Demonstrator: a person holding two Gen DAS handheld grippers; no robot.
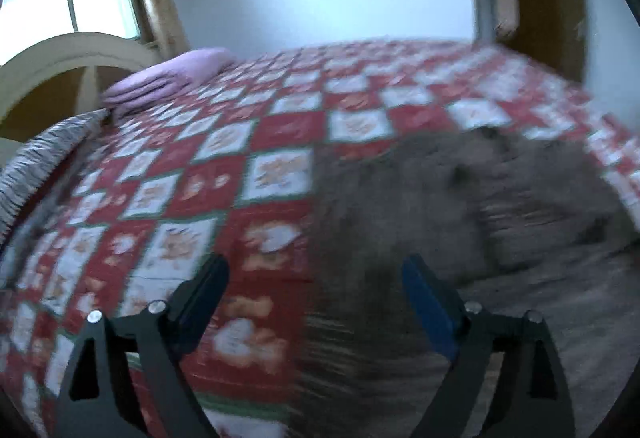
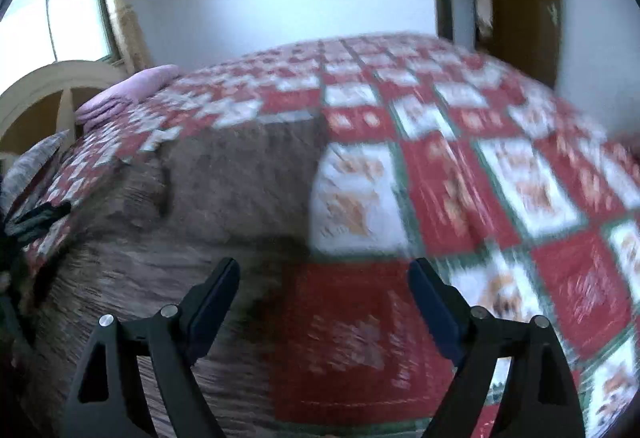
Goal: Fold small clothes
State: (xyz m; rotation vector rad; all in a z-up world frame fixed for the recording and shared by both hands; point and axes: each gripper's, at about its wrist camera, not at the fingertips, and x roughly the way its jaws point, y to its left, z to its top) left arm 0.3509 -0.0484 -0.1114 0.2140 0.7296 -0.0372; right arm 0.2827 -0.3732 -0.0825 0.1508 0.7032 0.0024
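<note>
1 brown garment lies flat on the checked bedspread, ahead of the left claw and reaching under its right finger. The right claw has it ahead-left. Both claws gape wide, holding nothing. Only the right view shows a dark gripper tip far left. 1 folded lilac blanket lies beyond.

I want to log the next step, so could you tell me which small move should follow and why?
Probably lower the left gripper onto the near edge of the brown fuzzy garment and close. Both grippers are open and empty, and the garment lies flat on the red-and-white checked quilt.
</note>
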